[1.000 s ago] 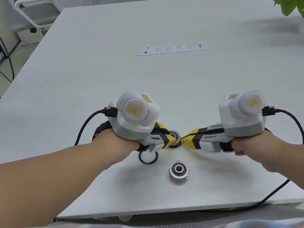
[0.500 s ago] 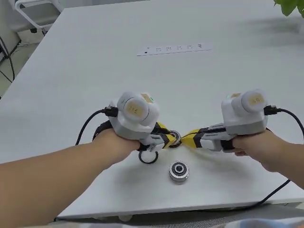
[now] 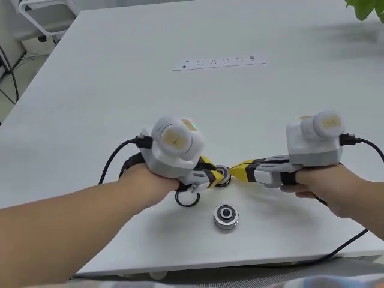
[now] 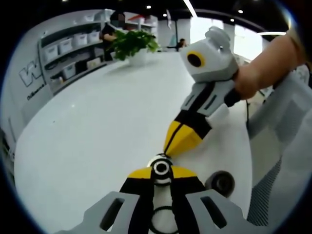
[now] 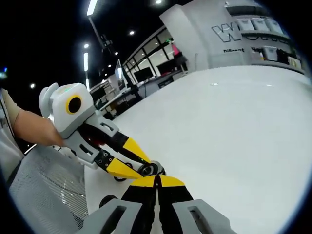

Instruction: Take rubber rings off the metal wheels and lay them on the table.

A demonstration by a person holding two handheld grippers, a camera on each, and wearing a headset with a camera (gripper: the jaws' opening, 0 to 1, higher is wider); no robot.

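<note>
Item 1: left hand-held gripper (image 3: 211, 176), yellow-tipped, clenched on a small round silver metal wheel (image 4: 161, 167) just above the white surface (image 3: 120, 90).
Item 2: right hand-held gripper (image 3: 234, 172), jaws pressed together, its tip just beside that wheel.
Item 3: loose black rubber ring (image 3: 187, 200), flat on the surface under the left hand.
Item 4: second metal wheel (image 3: 226, 216), lying flat nearby.

R gripper (image 5: 157, 179) jaws were pressed together, tips just beside metal wheel (image 5: 149, 169) clamped in L gripper (image 5: 144, 167), over white worktop (image 5: 234, 126).
</note>
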